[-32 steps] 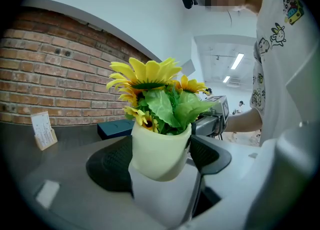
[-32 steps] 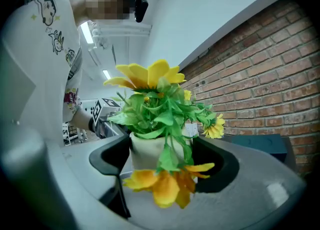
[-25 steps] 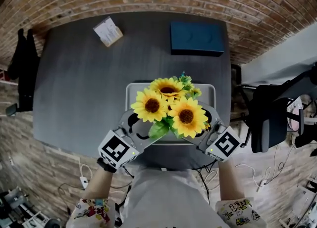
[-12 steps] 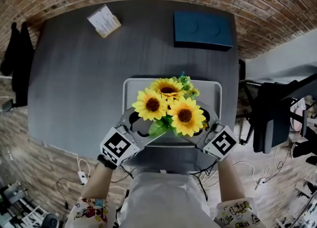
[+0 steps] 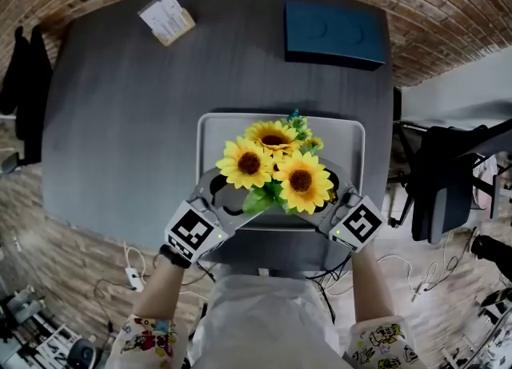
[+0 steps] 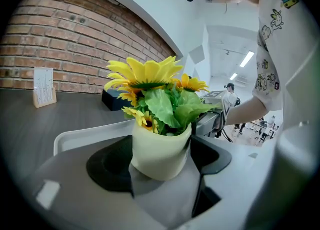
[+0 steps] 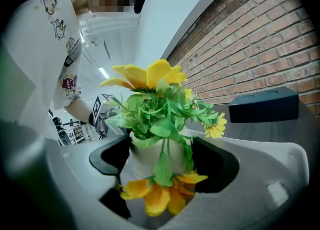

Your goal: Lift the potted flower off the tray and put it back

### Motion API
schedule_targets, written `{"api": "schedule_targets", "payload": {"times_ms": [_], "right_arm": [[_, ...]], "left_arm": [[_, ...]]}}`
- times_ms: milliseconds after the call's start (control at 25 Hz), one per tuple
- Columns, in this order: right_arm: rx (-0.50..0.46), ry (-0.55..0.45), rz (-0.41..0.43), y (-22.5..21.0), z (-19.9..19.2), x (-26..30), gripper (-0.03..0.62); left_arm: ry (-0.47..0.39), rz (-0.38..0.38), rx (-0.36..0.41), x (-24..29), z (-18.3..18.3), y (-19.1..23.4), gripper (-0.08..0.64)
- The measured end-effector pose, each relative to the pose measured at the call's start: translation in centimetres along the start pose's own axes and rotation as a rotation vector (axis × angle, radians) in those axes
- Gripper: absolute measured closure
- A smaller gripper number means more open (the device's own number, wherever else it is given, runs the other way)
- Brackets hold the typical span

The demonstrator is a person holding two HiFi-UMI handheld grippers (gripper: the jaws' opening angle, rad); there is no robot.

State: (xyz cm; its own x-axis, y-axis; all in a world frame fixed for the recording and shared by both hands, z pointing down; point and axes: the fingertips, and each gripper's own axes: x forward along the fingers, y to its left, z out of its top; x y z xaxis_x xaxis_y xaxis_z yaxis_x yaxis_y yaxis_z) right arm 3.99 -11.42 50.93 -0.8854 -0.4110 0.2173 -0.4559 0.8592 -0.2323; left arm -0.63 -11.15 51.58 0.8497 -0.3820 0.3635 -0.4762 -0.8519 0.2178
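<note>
L hand-held gripper (image 6: 160,159) & R hand-held gripper (image 7: 165,163) both squeeze the potted flower (image 5: 276,171), jaws wide, at the tray (image 5: 212,131). Card (image 5: 166,17) on tabletop (image 5: 120,119): writing too tiny to read.

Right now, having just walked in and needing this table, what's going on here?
A person grips the pale pot of sunflowers with the left claw and right claw, one from each side. It is over the near part of the tray; whether it rests there is unclear.
</note>
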Motion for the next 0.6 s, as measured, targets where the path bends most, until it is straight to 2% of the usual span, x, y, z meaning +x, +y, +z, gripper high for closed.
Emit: {"api": "schedule_targets", "payload": {"times_ms": [200, 600], "right_arm": [[-0.013, 0.000, 0.001, -0.07, -0.49, 0.01, 0.199], [-0.116, 0.021, -0.007, -0.24, -0.51, 0.87, 0.198]], "left_arm": [[0.000, 0.011, 0.040, 0.14, -0.42, -0.01, 0.183], [0.021, 0.005, 0.141, 0.63, -1.07, 0.66, 0.179]]}}
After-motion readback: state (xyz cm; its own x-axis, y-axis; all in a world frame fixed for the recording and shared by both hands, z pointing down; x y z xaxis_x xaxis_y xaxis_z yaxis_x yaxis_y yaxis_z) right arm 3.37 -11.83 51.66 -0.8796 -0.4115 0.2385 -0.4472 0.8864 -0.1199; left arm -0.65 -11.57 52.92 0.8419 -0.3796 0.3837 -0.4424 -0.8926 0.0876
